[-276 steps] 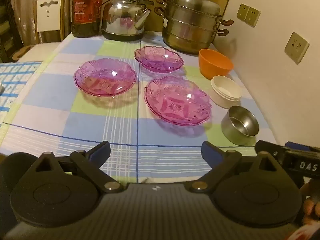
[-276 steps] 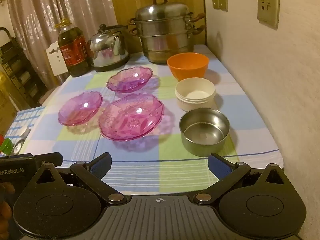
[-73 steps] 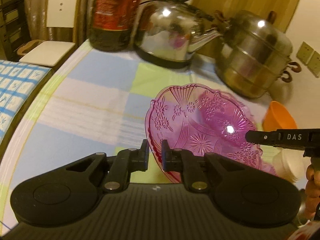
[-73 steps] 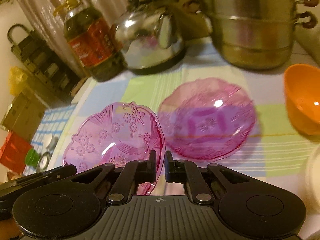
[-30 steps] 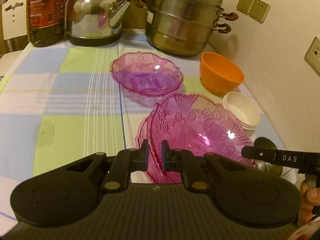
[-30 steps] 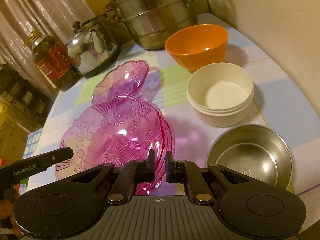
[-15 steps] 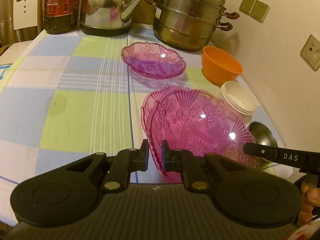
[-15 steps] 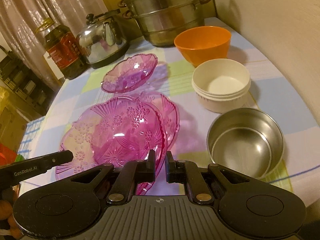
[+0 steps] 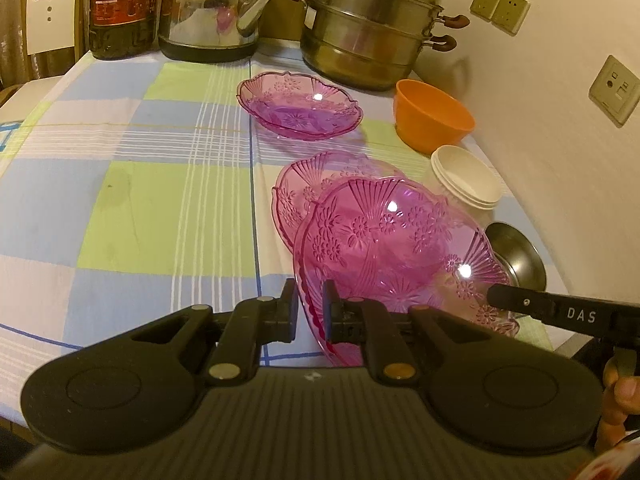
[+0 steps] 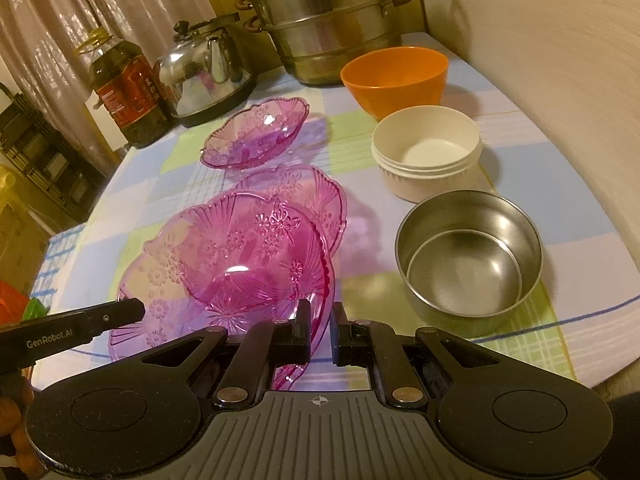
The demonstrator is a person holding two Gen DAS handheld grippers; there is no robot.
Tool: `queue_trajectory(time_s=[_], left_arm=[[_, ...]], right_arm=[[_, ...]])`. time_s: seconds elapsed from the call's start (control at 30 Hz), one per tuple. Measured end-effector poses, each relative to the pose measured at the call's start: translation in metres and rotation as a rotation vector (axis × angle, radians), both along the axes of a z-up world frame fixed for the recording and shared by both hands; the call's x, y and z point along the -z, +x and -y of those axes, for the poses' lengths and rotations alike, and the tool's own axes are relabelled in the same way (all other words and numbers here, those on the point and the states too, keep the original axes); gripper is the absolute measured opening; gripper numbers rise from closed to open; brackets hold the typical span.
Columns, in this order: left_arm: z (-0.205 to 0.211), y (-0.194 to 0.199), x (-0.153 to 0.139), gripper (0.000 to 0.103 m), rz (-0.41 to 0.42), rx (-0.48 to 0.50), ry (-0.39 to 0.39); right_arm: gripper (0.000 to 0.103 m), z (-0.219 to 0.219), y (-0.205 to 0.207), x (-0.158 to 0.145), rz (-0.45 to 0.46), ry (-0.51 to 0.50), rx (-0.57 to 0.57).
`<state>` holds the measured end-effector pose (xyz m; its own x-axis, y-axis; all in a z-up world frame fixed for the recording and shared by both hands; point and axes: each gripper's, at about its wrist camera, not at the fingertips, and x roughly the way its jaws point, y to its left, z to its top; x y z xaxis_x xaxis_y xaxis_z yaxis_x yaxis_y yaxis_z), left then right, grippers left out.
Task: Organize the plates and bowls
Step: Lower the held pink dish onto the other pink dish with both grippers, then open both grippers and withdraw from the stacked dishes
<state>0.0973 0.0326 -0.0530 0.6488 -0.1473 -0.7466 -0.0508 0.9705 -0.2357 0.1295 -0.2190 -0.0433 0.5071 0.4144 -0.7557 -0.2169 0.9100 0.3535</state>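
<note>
A pink glass plate (image 9: 392,248) (image 10: 240,264) hangs tilted over the table, held by both grippers. My left gripper (image 9: 310,296) is shut on its left rim and my right gripper (image 10: 320,320) is shut on its right rim. Just beyond and below it a second pink plate (image 9: 320,172) (image 10: 316,196) lies on the cloth, partly covered. A third pink plate (image 9: 298,104) (image 10: 256,136) sits farther back. To the right stand an orange bowl (image 9: 432,120) (image 10: 396,80), stacked white bowls (image 9: 466,178) (image 10: 426,152) and a steel bowl (image 9: 518,256) (image 10: 468,252).
At the back stand a steel steamer pot (image 9: 368,28), a kettle (image 9: 212,12) and an oil bottle (image 9: 120,4). A wall (image 9: 560,120) with sockets runs along the right. The checked tablecloth (image 9: 140,184) spreads out to the left, with a chair (image 9: 52,12) behind.
Both grippers have drawn the held plate back toward the near table edge. More of the plate lying beneath now shows beyond it.
</note>
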Motion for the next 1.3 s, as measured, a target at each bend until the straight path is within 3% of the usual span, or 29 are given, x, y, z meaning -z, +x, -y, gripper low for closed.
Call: queue_trajectory(time_s=[0.33, 0.87, 1.3], left_arm=[[-0.003, 0.005, -0.003, 0.011, 0.013, -0.003, 0.006], [-0.014, 0.079, 0.023, 0.011, -0.010, 0.010, 0.018], [-0.010, 0.092, 0.032, 0.011, -0.005, 0.032, 0.048]], right_arm=[[0.009, -0.006, 0.008, -0.003, 0.025, 0.003, 0.002], [0.009, -0.025, 0.079, 0.020, 0.042, -0.039, 0.002], [0.009, -0.029, 0.088, 0.032, 0.053, -0.063, -0.004]])
